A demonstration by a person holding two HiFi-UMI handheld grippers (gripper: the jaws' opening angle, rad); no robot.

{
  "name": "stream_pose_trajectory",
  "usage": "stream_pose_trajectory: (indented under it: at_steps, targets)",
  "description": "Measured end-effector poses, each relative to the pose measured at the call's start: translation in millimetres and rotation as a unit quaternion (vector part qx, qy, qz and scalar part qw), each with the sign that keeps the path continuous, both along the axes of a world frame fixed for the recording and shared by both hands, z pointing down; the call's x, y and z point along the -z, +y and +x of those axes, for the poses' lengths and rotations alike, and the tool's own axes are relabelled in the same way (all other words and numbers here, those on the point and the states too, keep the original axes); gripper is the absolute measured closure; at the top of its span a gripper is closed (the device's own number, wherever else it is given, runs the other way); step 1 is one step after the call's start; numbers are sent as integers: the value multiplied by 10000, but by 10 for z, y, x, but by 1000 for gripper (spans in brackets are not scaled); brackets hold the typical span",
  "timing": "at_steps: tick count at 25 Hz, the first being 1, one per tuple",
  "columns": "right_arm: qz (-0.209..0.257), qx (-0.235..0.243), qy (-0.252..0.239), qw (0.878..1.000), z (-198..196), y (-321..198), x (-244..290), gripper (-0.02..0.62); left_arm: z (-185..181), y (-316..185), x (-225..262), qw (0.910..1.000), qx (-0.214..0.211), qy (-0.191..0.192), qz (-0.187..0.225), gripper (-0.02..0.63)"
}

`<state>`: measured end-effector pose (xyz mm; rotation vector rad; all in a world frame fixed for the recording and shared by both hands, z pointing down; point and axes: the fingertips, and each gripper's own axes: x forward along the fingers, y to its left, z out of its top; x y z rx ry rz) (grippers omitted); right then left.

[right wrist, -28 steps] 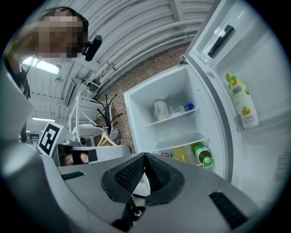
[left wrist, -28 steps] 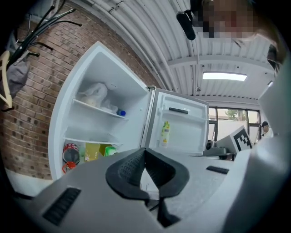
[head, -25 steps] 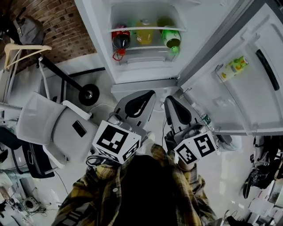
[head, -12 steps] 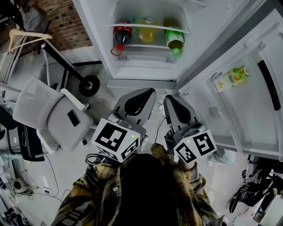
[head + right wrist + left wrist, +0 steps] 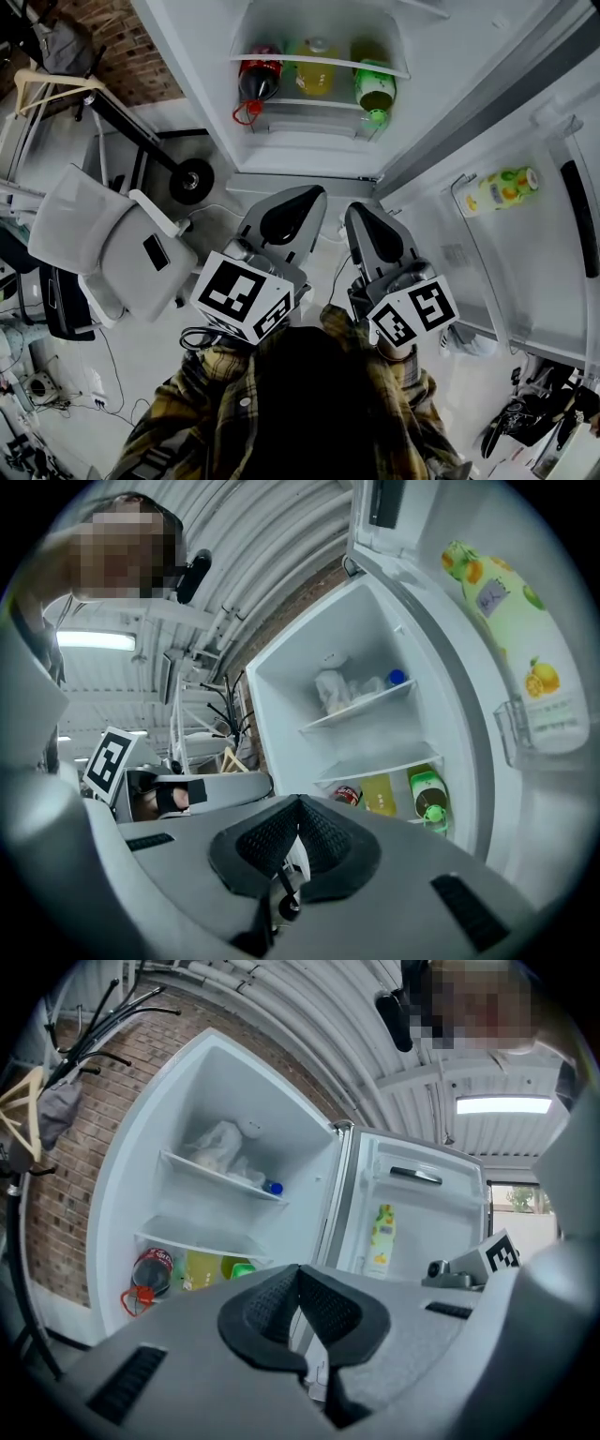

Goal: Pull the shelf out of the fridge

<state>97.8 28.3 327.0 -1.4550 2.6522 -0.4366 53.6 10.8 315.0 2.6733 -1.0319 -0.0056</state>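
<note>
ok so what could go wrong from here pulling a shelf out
1. The upper shelf carries a bag and a small bottle; pulled out tilted, they could slide off.
2. The left gripper and right gripper are shut and empty; unopened, they would only bump the shelf edge.

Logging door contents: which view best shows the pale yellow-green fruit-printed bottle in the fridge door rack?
Right gripper view: the pale yellow-green fruit-printed bottle is large and close. Head and left gripper views show it whole but small.

Open fridge [image 5: 192,103] front; btls [image 5: 315,78] under shelf [image 5: 323,64]
</note>
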Motion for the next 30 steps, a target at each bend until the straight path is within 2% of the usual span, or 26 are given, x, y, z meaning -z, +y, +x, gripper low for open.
stream_pose_trajectory:
  at_steps: [7, 14, 20, 30]
  targets:
    - [74, 24, 42, 10000, 18, -472, 21, 578, 35, -499, 51, 9999, 16, 41, 103, 603]
    - [202, 10, 54, 9998, -79, -1163, 187, 578, -78, -1175, 209, 9997, 19, 110, 210, 603]
    - [285, -107, -47, 9995, -174, -1654, 163, 578, -216, -1630, 146, 9996, -50, 108, 242, 603]
    - [110, -249, -102, 9996, -200, -2062, 32, 578, -282, -2007, -4, 9999, -136, 93, 40, 603]
